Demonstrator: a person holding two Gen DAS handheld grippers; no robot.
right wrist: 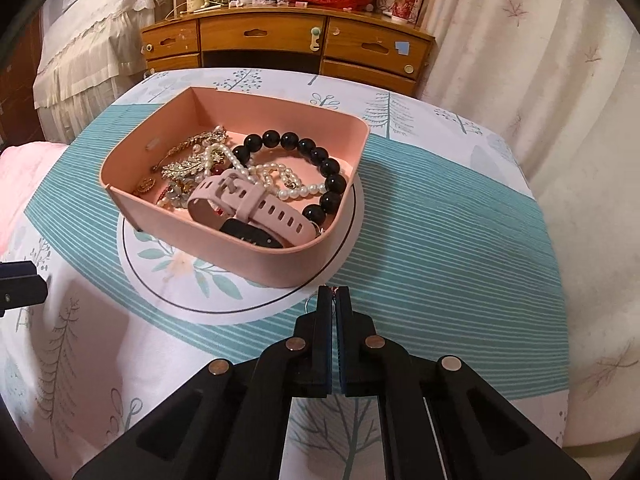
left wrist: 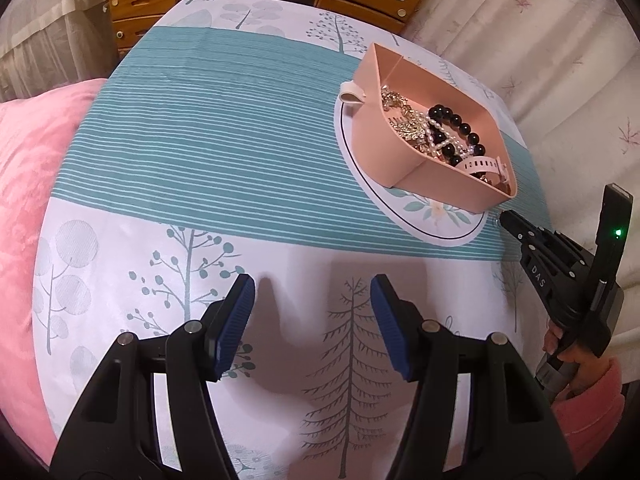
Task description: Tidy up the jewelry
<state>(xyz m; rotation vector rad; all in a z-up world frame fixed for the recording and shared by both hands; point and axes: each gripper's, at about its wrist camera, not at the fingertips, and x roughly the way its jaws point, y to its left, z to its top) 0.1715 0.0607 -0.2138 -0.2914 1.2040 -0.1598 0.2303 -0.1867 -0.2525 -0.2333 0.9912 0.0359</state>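
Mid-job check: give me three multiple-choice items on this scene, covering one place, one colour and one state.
1. Where does the pink tray sit?
A. on the round floral mat
B. on the wooden dresser
C. on the pink cushion

2. What colour is the large-bead bracelet?
A. white
B. black
C. gold

3. How is the right tool?
A. wide open
B. shut at the mat's edge
C. inside the tray

Answers: 1 A, the mat shows under the tray. 2 B, its beads are glossy black. 3 B, its pads meet beside the mat.
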